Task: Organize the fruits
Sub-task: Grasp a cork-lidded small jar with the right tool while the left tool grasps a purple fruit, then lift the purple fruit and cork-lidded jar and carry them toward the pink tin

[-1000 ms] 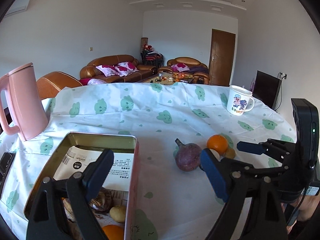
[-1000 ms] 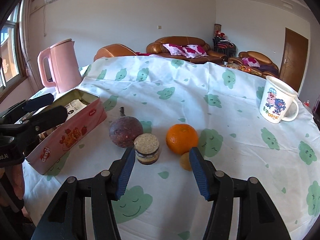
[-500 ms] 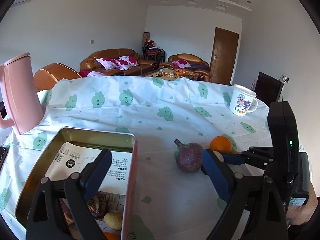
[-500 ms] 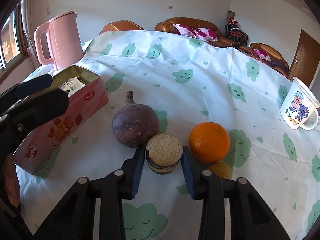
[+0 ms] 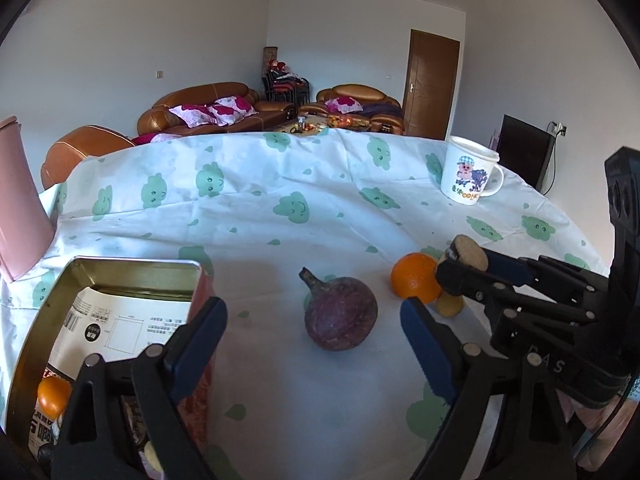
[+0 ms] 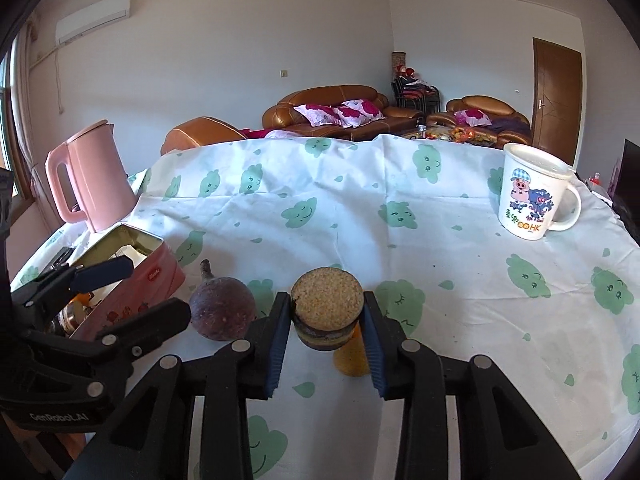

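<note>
Right gripper was open around the round cake a second ago, now it's clamped on it and has it lifted off the table. Left gripper has slid over so the purple fruit sits between its closing fingers, not touched yet.

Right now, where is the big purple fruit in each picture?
Left wrist view: the purple fruit lies low in the middle, on the tablecloth, between the left gripper's closing jaws but not touched.
Right wrist view: it lies lower left, left of the right gripper.
Shared landmark: the cartoon mug, at the far right in both.
</note>
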Tool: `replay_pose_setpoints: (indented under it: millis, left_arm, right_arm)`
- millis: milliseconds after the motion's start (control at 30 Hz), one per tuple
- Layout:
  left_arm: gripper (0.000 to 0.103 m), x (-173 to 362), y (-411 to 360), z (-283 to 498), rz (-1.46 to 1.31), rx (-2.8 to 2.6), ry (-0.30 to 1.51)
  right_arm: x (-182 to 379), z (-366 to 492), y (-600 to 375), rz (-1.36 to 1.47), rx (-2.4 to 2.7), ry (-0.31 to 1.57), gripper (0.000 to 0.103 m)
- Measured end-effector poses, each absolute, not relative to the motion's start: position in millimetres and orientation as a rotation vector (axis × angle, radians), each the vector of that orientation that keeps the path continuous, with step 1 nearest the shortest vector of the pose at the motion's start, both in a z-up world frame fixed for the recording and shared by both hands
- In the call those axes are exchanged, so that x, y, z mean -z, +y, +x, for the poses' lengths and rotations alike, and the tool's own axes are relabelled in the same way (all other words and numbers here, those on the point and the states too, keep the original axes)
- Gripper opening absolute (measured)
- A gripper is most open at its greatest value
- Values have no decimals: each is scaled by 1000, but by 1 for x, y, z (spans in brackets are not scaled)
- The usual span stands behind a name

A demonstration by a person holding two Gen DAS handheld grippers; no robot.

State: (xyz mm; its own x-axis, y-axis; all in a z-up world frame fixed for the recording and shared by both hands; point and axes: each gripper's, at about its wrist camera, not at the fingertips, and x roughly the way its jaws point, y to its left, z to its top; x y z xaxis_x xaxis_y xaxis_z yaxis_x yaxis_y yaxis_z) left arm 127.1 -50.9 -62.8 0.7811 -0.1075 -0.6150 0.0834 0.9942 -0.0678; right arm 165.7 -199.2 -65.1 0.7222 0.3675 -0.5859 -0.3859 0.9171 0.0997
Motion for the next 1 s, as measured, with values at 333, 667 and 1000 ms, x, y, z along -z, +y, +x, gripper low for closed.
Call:
replay_pose_setpoints:
  millis: [333, 667, 1000]
  left_arm:
    - [59, 86, -64, 167, -85, 154, 819]
    - [51, 76, -57, 154, -129, 154, 740]
    - [51, 61, -57, 134, -89, 111, 606]
  right_arm:
    - [63, 162, -200, -51, -393, 617, 37]
    - [60, 157, -205, -33, -410, 587, 37]
    - [54, 146, -207, -26, -447, 521, 37]
